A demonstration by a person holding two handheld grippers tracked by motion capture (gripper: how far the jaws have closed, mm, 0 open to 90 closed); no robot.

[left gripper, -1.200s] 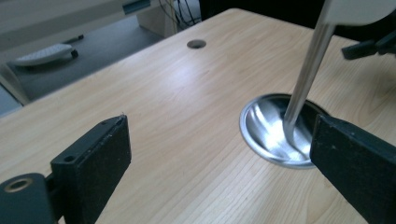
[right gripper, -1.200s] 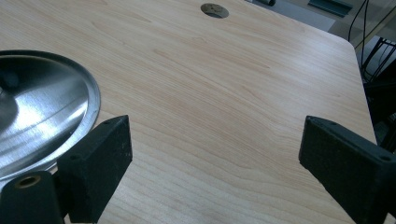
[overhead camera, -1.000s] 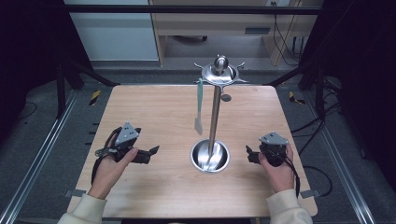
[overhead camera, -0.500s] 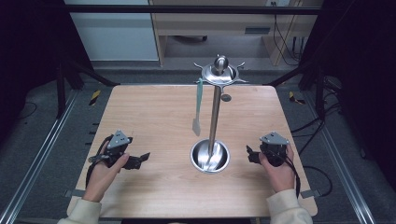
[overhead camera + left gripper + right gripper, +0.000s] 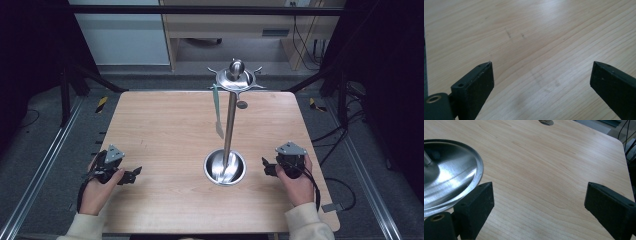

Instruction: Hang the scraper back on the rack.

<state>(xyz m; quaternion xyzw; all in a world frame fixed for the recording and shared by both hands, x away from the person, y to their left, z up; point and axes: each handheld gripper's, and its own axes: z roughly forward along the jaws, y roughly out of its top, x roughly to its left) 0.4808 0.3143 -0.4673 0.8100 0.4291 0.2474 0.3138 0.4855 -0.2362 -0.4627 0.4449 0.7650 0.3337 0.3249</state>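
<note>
My right gripper (image 5: 268, 166) rests on the near right part of the wooden table (image 5: 165, 130), its jaws spread wide with nothing between them. Just to its left stands the steel rack (image 5: 229, 130), its round dished base (image 5: 225, 168) near but not touching my jaw tips; in the right gripper view that polished dish (image 5: 449, 182) curves in at the left, beside one jaw. The rack's long axis is vertical: a slim shiny pole rises from the base to a star-shaped crown with short hook arms (image 5: 235, 79) and a rounded knob on top. From a hook on the crown's left side a pale green utensil (image 5: 217, 111) hangs straight down beside the pole, its lighter blade end lowest, clear of the table. My left gripper (image 5: 131, 175) sits at the near left edge, well apart from the rack, jaws also wide apart over bare wood grain (image 5: 536, 50).
</note>
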